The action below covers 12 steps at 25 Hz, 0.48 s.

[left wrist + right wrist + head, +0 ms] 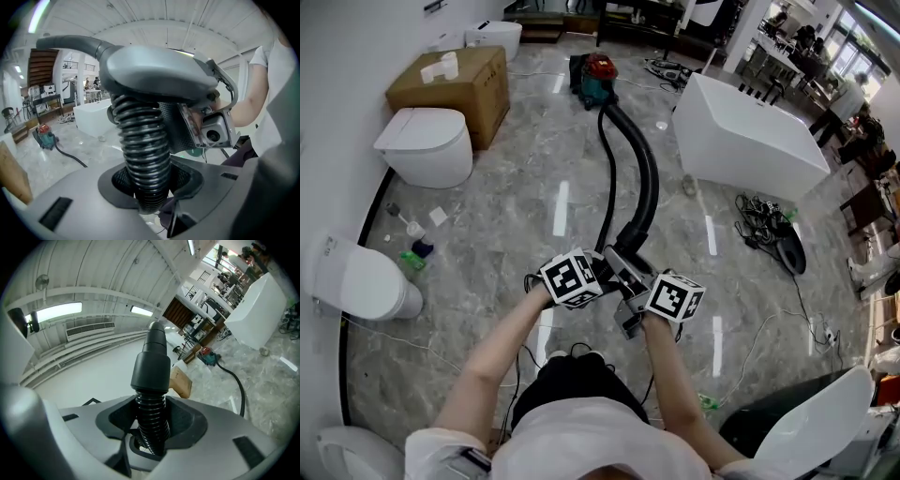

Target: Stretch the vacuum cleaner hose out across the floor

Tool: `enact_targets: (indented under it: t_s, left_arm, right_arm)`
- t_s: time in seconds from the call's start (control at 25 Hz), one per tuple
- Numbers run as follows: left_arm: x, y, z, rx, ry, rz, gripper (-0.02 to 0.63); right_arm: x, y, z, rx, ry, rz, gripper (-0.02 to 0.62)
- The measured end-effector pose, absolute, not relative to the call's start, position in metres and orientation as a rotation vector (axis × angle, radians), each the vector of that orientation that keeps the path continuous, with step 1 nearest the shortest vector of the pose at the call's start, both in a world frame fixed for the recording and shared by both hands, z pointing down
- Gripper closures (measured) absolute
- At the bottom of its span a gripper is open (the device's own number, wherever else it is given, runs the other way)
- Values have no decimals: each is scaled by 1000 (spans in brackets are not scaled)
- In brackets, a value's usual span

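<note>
Head view: hose (pixel 649 178) runs bent from vacuum cleaner (pixel 592 77) across the floor (pixel 525 159). Left gripper (pixel 149 187) and right gripper (pixel 152 427) each pinch its near end, so straightening likely remains.

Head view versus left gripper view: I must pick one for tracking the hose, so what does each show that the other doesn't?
Only the head view: the hose running the whole way across the floor from the vacuum cleaner to the person. Only the left gripper view: the hose's ribs clamped in the left gripper's tongs, close up. Both: vacuum cleaner, hose, white bathtub.
</note>
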<state>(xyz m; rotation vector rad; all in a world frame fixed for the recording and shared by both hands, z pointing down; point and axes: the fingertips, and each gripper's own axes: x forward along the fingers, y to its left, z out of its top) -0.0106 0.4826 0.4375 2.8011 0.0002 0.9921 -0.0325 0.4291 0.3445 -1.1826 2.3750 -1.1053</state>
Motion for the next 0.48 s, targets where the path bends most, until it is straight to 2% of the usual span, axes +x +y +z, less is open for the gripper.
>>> enact_targets:
  t_s: [0.48]
  left_arm:
    - [1, 492, 440, 2838, -52, 870, 454]
  right_arm:
    - [-9, 436, 351, -1168, 2238, -1161, 402]
